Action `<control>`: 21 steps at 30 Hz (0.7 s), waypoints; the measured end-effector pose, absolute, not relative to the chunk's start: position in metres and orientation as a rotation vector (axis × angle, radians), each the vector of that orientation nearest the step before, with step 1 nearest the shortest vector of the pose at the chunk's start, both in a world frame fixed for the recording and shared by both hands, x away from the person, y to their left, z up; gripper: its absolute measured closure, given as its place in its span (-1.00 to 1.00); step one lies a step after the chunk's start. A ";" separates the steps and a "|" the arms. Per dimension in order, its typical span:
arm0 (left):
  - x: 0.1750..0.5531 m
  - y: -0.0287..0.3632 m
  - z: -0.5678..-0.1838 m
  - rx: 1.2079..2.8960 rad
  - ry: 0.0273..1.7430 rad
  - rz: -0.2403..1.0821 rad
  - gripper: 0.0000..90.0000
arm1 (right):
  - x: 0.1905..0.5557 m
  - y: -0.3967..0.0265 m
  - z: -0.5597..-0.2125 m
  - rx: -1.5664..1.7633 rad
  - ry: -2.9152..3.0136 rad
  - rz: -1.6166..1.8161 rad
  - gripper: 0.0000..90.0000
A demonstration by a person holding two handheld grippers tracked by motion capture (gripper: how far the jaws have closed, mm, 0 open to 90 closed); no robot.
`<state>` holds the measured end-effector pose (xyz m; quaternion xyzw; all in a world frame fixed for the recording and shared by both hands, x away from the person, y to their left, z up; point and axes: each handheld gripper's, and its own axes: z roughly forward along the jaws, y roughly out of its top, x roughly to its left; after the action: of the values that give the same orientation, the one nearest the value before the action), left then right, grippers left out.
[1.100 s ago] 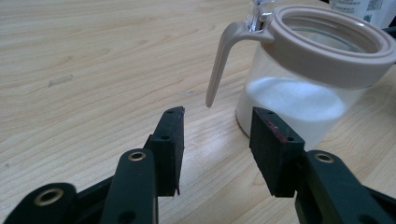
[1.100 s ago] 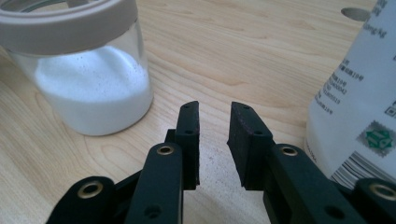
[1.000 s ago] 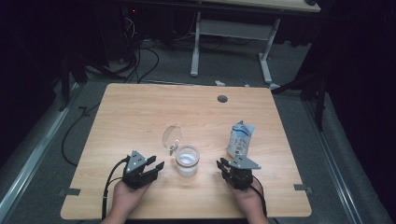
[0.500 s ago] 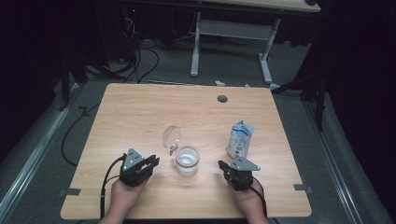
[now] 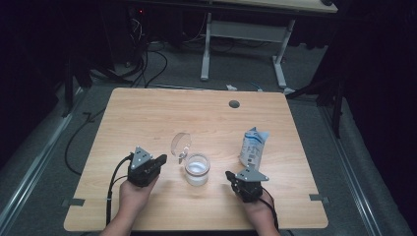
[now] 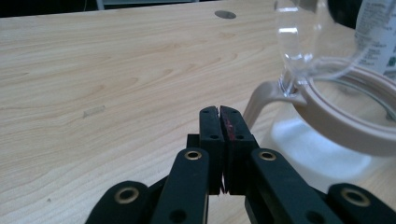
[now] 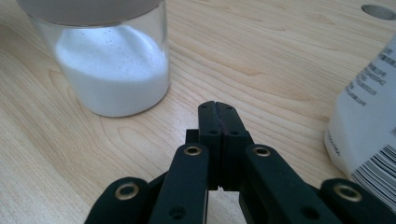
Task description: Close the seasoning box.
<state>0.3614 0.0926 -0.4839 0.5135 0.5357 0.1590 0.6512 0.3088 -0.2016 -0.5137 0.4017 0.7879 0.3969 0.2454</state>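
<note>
jar (image 5: 197,168): clear glass cylinder, white powder, beige hinged lid up, near tabletop's front edge | left gripper (image 5: 160,160): my black jaws just closed, pinched together on nothing | right gripper (image 5: 229,175): clenched, nothing held | pouch (image 5: 253,146): crinkly printed, toward right edge

Both forearms come in from the near edge, each hand gripping its tongs from behind. The left tongs (image 5: 161,159) point forward and inward, their jaws having just closed together with nothing between them. The right tongs (image 5: 228,174) sit low and level — jaws pressed shut, empty too.
</note>
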 end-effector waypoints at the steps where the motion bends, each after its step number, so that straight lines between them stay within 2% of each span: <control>1: 0.363 0.092 -0.483 1.150 1.224 0.355 0.96 | 0.309 -0.201 -0.514 1.091 2.154 1.089 1.00; 21: 0.372 0.073 -0.458 1.096 1.197 0.318 0.99 | 0.309 -0.168 -0.511 0.975 2.220 1.136 1.00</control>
<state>0.3723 0.0726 -0.4577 0.4877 0.5325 0.1415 0.6771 0.3091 -0.1680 -0.5111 0.3543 0.8068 0.4130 0.2301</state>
